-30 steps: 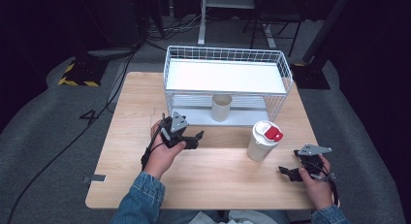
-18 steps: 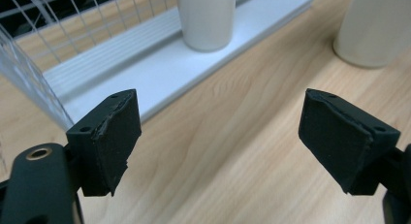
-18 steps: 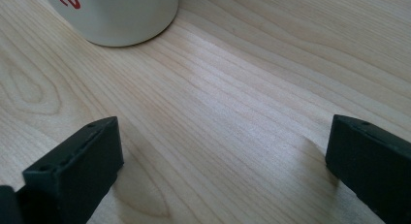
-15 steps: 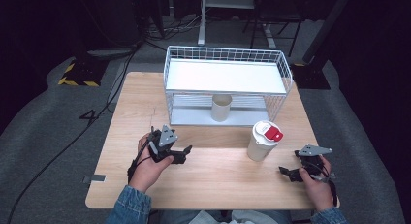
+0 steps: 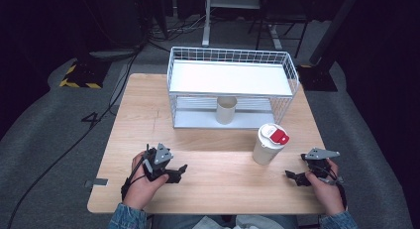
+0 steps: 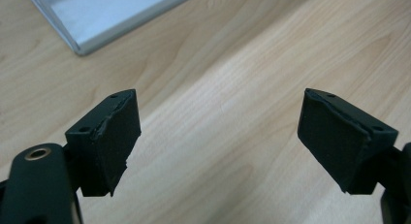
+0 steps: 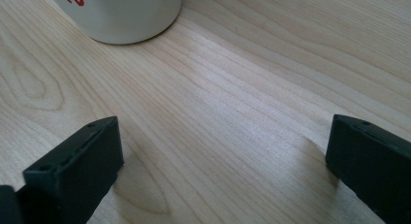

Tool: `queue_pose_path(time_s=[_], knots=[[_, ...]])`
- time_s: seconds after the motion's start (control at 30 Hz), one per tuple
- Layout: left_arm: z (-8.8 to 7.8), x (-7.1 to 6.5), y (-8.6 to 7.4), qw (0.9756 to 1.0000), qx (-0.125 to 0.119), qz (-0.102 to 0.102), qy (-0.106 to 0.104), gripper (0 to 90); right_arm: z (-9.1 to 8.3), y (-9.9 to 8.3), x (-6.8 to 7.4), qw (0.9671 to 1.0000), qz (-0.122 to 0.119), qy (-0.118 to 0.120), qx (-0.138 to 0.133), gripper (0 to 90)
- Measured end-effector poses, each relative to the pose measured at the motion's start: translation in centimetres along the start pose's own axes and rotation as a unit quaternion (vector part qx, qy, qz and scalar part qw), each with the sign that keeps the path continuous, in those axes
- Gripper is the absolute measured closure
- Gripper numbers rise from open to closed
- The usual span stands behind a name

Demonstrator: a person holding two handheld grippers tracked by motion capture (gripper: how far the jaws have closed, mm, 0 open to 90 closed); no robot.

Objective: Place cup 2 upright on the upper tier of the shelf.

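A white paper cup (image 5: pixel 266 148) with a white lid and red tab stands on the wooden table (image 5: pixel 223 184), right of centre. Its base (image 7: pixel 123 15) appears at the top of the right gripper view. A small beige cup (image 5: pixel 227 110) sits on the lower shelf of a white wire rack (image 5: pixel 233 78). My left gripper (image 5: pixel 181 169) rests low over the near left part of the table, open, with bare wood between its pads (image 6: pixel 116 136). My right gripper (image 5: pixel 292 176) lies near the front right edge, open and empty, pointing toward the lidded cup.
The rack fills the far half of the table, and a corner of its grey base (image 6: pixel 111 15) lies ahead of the left gripper. Bare wood stretches between the two grippers. The floor around the table is dark, with cables at the left.
My left hand has drawn back from the rack toward the near left edge and sunk closer to the table. The right hand and both cups have stayed put.
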State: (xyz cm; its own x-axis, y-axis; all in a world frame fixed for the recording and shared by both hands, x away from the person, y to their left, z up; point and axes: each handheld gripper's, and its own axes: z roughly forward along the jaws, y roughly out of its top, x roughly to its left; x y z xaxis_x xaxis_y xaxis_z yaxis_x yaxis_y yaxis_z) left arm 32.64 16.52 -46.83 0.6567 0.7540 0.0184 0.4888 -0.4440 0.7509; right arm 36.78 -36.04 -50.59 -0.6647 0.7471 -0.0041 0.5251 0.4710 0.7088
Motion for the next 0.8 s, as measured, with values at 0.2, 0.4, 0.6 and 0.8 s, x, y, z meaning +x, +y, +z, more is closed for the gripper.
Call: queue_pose_path(time_s=[0.2,0.4,0.6,0.8], knots=[[0.0,0.2,-1.5,0.9997,0.022,-0.002,-0.008,16.4,-0.1,-0.1,0.0,1.0,-0.002,0.004,-0.001,0.0],[0.0,0.3,-2.4,0.9988,0.047,0.006,-0.012,16.3,-0.1,-0.1,-0.1,1.0,-0.004,0.006,-0.001,0.0],[0.7,0.2,-2.9,0.9967,0.074,0.027,-0.021,15.8,-0.2,-0.2,0.0,1.0,-0.005,0.006,0.0,0.0],[1.0,0.5,-3.5,0.9974,0.063,0.004,-0.035,15.1,-0.2,-0.2,0.0,1.0,-0.004,0.006,-0.001,0.2]])
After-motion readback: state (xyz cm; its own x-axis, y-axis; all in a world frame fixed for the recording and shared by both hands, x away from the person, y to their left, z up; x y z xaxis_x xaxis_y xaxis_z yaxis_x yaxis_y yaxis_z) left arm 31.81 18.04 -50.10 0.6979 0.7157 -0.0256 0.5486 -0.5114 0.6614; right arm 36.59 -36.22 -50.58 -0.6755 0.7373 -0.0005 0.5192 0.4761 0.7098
